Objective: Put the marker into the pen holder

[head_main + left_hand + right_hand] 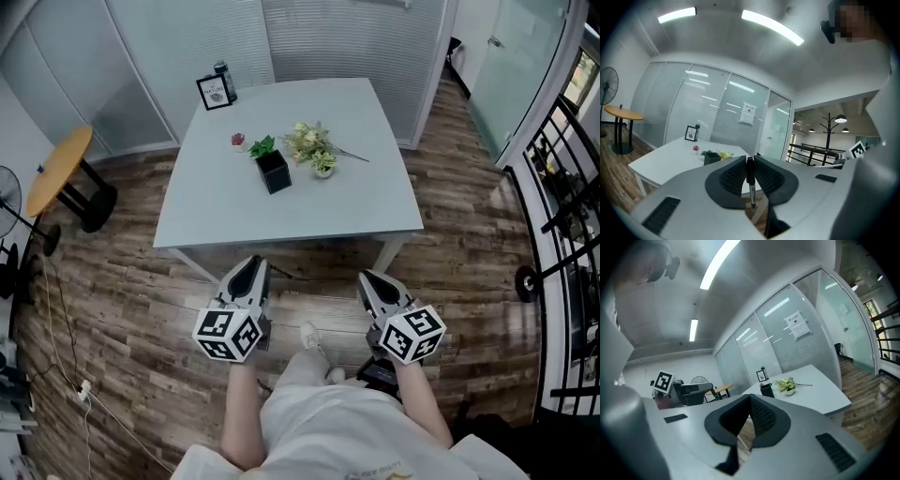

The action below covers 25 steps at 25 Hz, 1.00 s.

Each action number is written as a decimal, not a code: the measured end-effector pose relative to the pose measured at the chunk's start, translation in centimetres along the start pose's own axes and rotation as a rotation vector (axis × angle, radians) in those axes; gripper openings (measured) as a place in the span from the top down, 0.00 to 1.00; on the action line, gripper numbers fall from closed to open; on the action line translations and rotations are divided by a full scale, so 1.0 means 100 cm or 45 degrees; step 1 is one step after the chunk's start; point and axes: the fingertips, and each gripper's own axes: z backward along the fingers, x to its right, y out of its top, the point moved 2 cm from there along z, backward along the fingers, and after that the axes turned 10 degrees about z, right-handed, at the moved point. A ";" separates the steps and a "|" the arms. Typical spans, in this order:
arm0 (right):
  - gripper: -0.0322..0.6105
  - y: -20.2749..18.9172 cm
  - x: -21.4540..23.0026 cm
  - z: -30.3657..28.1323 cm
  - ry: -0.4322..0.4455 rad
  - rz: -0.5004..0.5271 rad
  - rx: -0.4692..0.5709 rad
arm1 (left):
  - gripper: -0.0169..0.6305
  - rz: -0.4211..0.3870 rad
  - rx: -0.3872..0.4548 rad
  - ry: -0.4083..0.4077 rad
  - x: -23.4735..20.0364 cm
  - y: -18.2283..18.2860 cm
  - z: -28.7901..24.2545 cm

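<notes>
so far only the pick-up is done. nearest, the left gripper (750, 161) has its jaws clamped on the slim black marker with a pale label (751, 183), which stands upright between the ribbed pads with its lower end hanging below them. beside it, the right gripper (749, 400) has its jaws pressed together with nothing between them. both grippers are low in front of the person, over the wooden plank floor (141, 309) and short of the white square tabletop (366, 202). farther out, near the middle of that tabletop, stands the black square pen holder (274, 174), with a green sprig at its rim and a small pot of pale flowers (314, 150) just beside it. nearly everything is left, i judge: carry the marker across to the holder, line it up over the opening and let it go.
</notes>
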 end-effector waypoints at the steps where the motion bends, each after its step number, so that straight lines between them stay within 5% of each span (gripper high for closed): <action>1: 0.92 -0.001 0.001 -0.003 0.003 0.005 -0.003 | 0.89 0.004 0.003 0.003 -0.003 0.000 -0.002; 9: 0.92 -0.002 0.037 -0.063 -0.019 -0.026 -0.030 | 0.89 0.036 -0.003 0.022 -0.045 0.009 -0.051; 25: 0.92 0.052 0.116 -0.344 -0.044 -0.021 -0.127 | 0.89 0.116 -0.046 -0.063 -0.224 0.114 -0.270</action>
